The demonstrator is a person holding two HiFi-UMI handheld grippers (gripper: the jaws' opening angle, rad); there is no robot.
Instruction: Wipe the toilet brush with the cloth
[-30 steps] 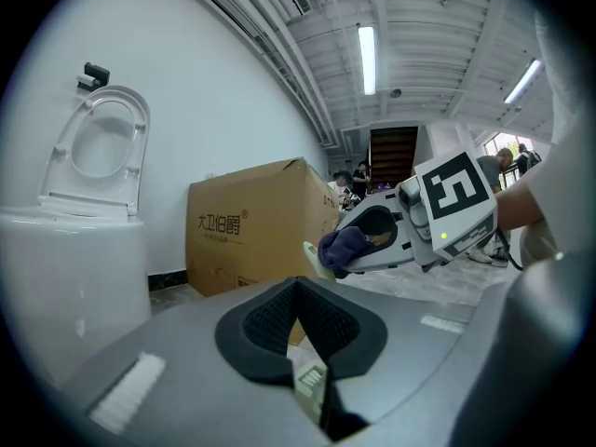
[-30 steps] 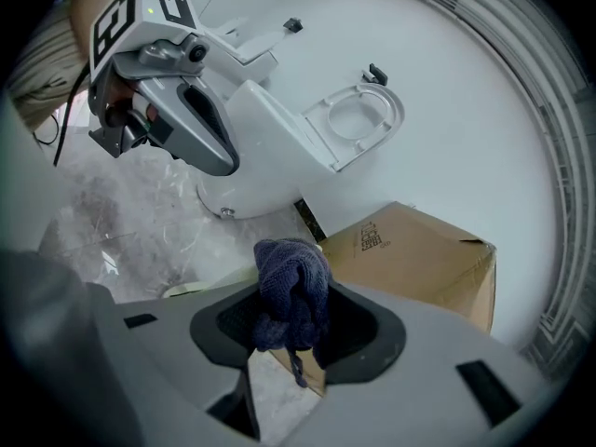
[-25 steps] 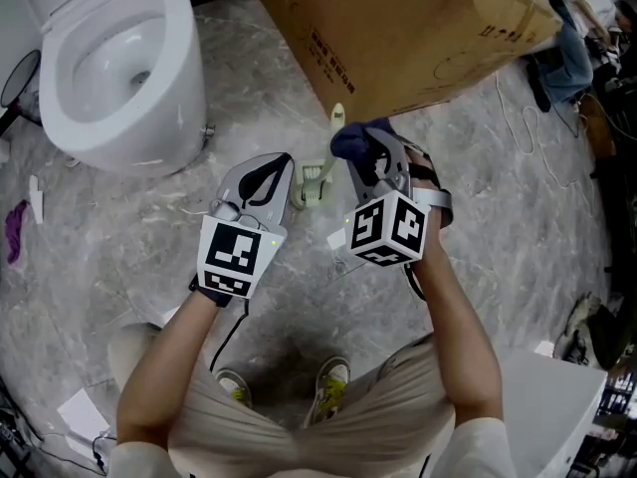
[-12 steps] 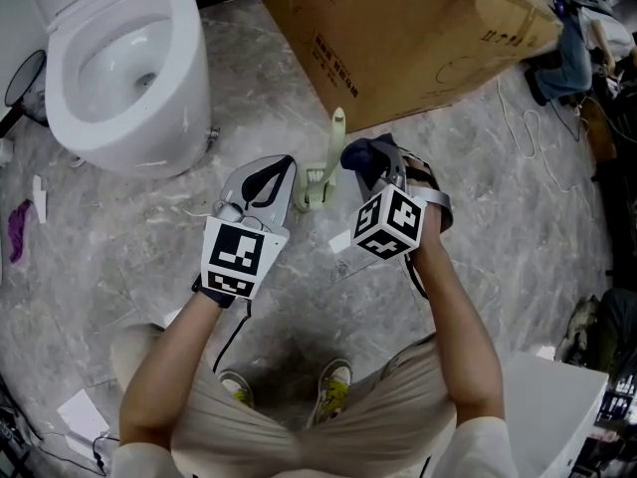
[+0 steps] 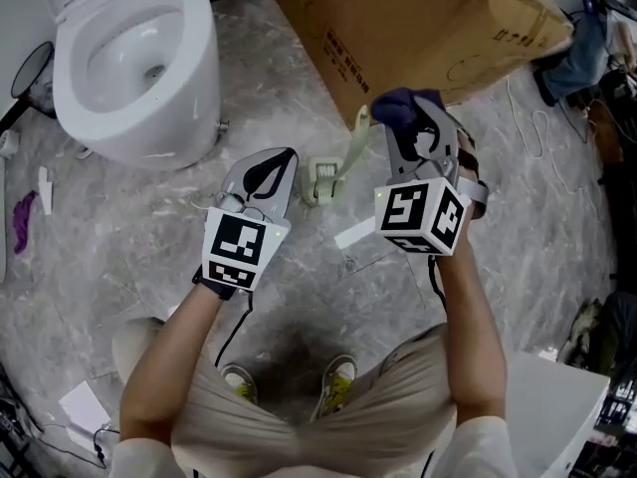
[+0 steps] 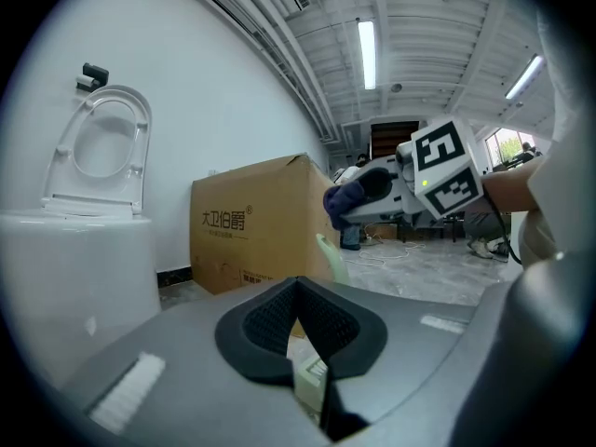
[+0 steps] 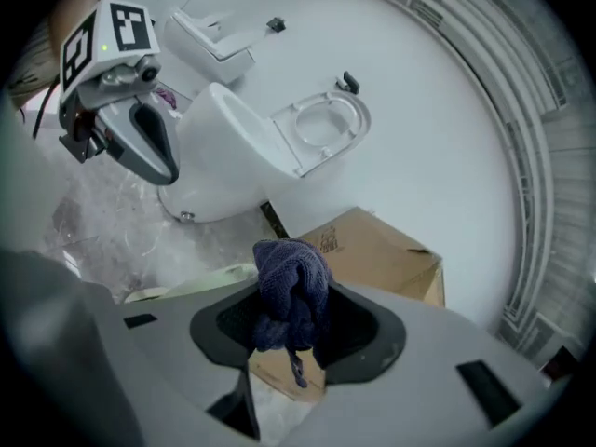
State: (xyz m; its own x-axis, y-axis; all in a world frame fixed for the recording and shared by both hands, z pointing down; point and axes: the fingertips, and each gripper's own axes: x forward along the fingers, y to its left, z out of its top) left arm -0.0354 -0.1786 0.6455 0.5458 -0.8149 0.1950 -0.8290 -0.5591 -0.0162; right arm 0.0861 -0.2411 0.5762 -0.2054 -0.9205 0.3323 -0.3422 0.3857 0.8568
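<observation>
A grey marbled floor (image 5: 149,257) fills the head view. A big cardboard box (image 5: 418,18) stands at the top, and a white toilet (image 5: 189,98) with its seat and lid up sits at the upper left. The person stands over the middle of the floor, both forearms reaching forward and two shoes (image 5: 333,376) showing below.

The left gripper (image 5: 284,165) points toward the gap between toilet and box. Its own view shows its jaws closed on the lower end of the toilet brush (image 5: 348,150), a pale green piece pinched between the black pads. From there the brush's slim handle slants up and to the right, toward the corner of the box.

The right gripper (image 5: 416,132) is held further forward, just in front of the box. Its jaws are clamped on the cloth (image 5: 398,108), a dark blue knitted wad bunched between the pads and bulging past their tips. The cloth sits just beside the top end of the brush handle; whether the two touch cannot be told.

A white paper strip (image 5: 353,234) lies on the floor between the two grippers. A small purple scrap (image 5: 22,217) lies at the left edge, well apart from the toilet brush.
</observation>
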